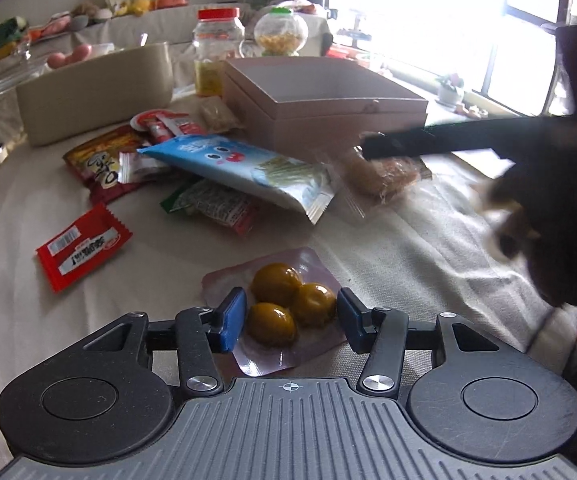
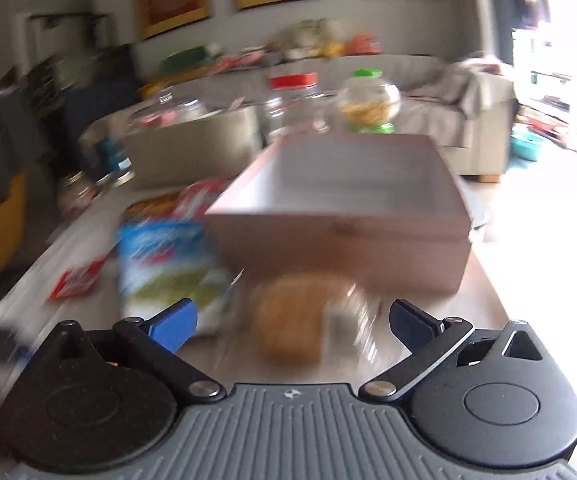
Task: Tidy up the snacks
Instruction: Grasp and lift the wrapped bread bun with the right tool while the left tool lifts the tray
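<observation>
My left gripper [image 1: 291, 316] is open, its blue pads on either side of a clear pack of three brown eggs [image 1: 288, 308] lying on the cloth, not closed on it. My right gripper [image 2: 292, 320] is open just above a wrapped brown bread [image 2: 304, 316], which also shows in the left wrist view [image 1: 384, 174]. The right gripper's dark body [image 1: 528, 184] crosses the right of the left wrist view. An open pink box [image 1: 320, 96] stands behind the snacks, and is seen straight ahead in the right wrist view [image 2: 340, 216]. A blue snack bag [image 1: 248, 168] lies left of the bread.
A red packet [image 1: 82, 248], a green-red packet [image 1: 212, 204] and several red-yellow packets [image 1: 104, 160] lie on the cloth. A beige bin [image 1: 96, 92], a red-lidded jar [image 1: 216, 48] and a green-capped jar [image 1: 280, 32] stand behind. A window is at right.
</observation>
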Demonstrator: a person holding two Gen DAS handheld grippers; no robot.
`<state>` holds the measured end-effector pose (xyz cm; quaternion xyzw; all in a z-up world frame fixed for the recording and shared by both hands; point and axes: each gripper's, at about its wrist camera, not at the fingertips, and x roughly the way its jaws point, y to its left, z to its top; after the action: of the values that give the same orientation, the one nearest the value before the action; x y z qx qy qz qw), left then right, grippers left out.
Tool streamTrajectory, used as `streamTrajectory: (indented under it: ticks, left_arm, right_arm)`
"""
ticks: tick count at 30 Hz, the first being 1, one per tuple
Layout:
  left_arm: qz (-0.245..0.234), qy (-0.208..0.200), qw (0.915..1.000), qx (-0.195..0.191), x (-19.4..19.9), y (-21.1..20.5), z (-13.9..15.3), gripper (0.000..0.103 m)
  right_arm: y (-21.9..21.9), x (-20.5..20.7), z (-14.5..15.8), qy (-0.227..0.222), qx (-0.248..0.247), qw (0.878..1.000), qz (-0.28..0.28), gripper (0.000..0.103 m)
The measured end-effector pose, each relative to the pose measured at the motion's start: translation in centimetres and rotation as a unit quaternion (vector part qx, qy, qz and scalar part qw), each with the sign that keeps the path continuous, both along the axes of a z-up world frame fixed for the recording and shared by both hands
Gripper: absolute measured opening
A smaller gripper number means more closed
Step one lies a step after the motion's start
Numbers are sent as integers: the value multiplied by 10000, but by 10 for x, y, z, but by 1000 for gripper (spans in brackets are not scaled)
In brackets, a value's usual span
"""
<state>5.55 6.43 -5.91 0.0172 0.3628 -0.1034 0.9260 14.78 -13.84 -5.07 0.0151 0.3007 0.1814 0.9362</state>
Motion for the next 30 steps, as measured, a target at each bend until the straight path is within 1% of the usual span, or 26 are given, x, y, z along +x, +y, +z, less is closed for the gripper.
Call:
streamTrajectory:
  ticks: [2,3,4,5,7,9,10,11,13,15,16,17,18,20,24,26,28,30]
  left_arm:
    - [1,5,10000,-74,-3,2,0,55]
    - [-9,14,9999,-105,-4,2,0,55]
    - [-18,25,9999,-122,-7,2,1,55]
    - [-35,32,9999,-126,-9,2,1,55]
    - [-54,33,9999,-124,-14,2,1,55]
    - [-12,40,9999,-154,-15,3,0,55]
    - [12,51,9998,-186,-15,4,0,55]
    - [36,64,9998,-201,-14,4,0,55]
    - [73,80,9998,-172,-13,2,0,55]
    - [73,79,9999,-63,-13,-2,0,55]
    - [74,78,9999,-15,-14,-3,0,55]
    - [78,86,9999,6,-14,-4,0,56]
    - [87,105,9999,-5,-13,-4,0,56]
    - [86,145,9998,-54,-13,-2,0,56]
    - [55,193,9998,34,-12,-5,1,56]
    - [61,200,9997,98,-11,-7,2,56]
    - [88,194,9997,105,-11,-8,2,56]
    - [109,139,9998,131,-13,-9,1,55]
  right_arm:
    - [3,21,-5,320,0,9995,27,102]
    - [5,30,-8,617,-35,9981,84,102]
    - [5,34,-10,913,-21,9957,131,99]
    - [3,34,-11,1184,102,9926,266,97]
    - [-5,18,-11,1366,427,9873,697,97]
    - [-10,-1,-7,1584,747,9729,1506,97]
    - [-13,-10,-5,1595,805,9677,1777,97]
    - [-15,-19,-1,1486,736,9678,1893,97]
    - [-13,-31,5,995,269,9773,1850,97]
    - [-6,-38,8,336,-354,9852,1641,97]
    - [-1,-38,8,129,-603,9861,1545,97]
    - [6,-36,6,15,-798,9847,1548,97]
    - [12,-33,3,10,-871,9823,1660,97]
    - [22,-24,-1,160,-830,9779,1913,97]
    - [26,-7,-3,407,-690,9804,1799,96]
    - [22,-8,-2,516,-692,9819,1687,85]
    - [15,-17,2,493,-745,9817,1683,75]
    - [4,-30,5,483,-739,9823,1650,74]
